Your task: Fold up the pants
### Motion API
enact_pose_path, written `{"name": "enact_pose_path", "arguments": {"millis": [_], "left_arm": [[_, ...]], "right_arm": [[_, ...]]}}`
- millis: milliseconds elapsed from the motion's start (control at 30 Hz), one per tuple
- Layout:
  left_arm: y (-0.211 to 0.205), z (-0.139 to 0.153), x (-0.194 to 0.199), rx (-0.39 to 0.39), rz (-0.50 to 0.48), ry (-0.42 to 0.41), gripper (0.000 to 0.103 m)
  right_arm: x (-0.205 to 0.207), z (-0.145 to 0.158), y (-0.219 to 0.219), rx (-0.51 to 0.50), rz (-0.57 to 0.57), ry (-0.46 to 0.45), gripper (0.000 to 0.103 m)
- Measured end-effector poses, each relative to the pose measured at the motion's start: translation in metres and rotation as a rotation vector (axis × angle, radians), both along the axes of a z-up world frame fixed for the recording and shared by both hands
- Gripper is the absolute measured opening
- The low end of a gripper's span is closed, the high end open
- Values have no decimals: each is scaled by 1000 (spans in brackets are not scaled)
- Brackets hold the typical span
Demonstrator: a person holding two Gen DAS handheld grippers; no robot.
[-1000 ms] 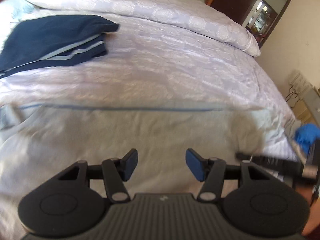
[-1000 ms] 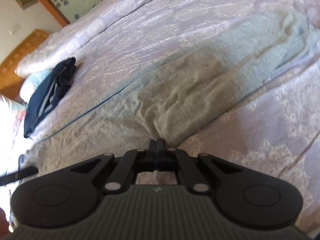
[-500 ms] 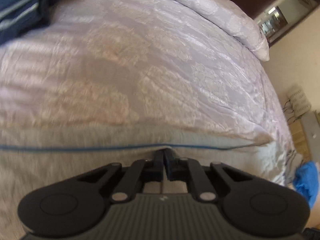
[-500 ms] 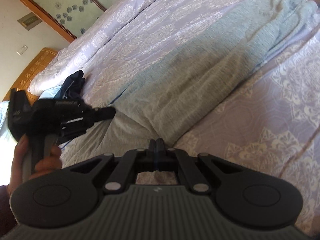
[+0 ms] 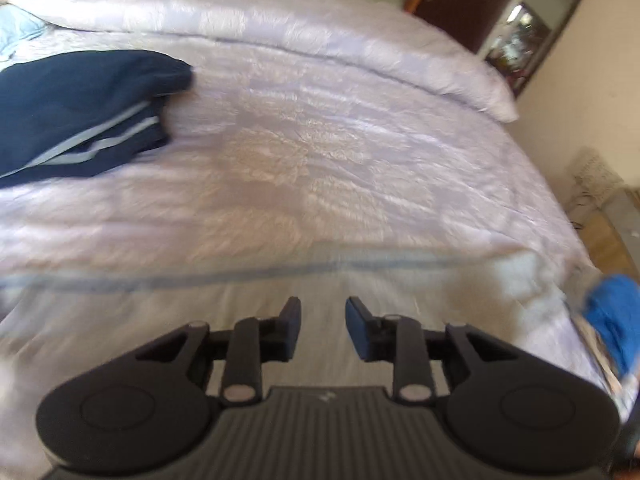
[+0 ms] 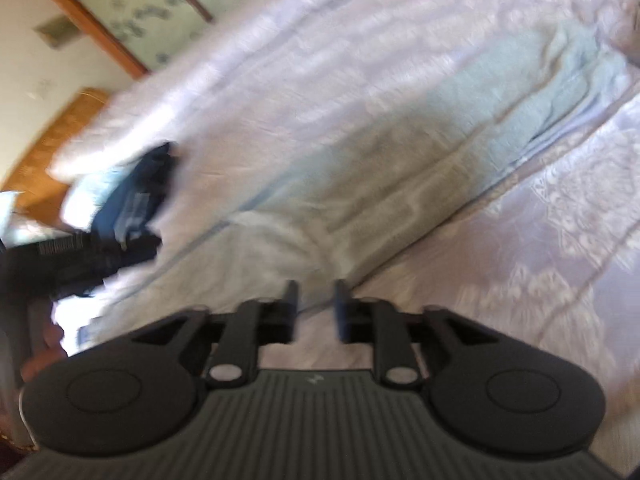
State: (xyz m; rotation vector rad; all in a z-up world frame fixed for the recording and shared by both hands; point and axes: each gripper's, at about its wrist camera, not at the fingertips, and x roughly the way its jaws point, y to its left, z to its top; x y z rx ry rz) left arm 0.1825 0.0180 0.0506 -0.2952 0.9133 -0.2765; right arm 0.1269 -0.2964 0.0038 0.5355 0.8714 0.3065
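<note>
Below both grippers' opening, empty fingers (image 5: 362, 334) lie the grey pants (image 6: 400, 168).

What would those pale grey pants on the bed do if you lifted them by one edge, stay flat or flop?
The grey pants would probably droop and sag: they lie limp and follow the bedspread's bumps. They look like soft knit, likely light, and should bunch rather than slide when pushed, since wrinkles already show along the leg. Blur hides finer detail.
</note>
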Motion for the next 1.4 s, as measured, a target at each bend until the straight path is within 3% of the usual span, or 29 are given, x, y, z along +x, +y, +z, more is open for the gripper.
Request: {"name": "enact_pose_path", "arguments": {"millis": [100,233,333,467,533,600,767,933,1033,1200,1400], "left_arm": [[29,5,-66,-41,-3,-12,28],[38,2,-130,-59,-31,-32,28],[29,-9,-148,-51,-58,-14,28],[8,-29,-142,-62,-88,50,28],[-3,-42,-132,-4,-70,81,28],[-4,-51,-119,28,-29,90,21],[19,-47,-97,-59,96,134,19],[36,-11,-125,-88,51,20,32],[64,0,-144,-113,100,-4,34],[139,5,-179,-186,307,18,34],[208,-1,-217,-207,531,23,36]], "right_arm": [[-56,18,1,14,85,-52,28],[-120,22,6,-53,159,-81,28],[-146,20,18,-79,182,-102,28],[-146,18,28,-133,176,-81,27],[-150,22,12,-142,115,-95,27],[-154,27,-13,-148,35,-98,28],[-191,39,-113,-215,-285,-113,28],[-234,25,-202,-132,-570,-39,33],[-241,8,-221,-30,-623,-4,36],[-231,-12,-229,78,-663,33,39],[-229,4,-230,-17,-713,-19,39]]}}
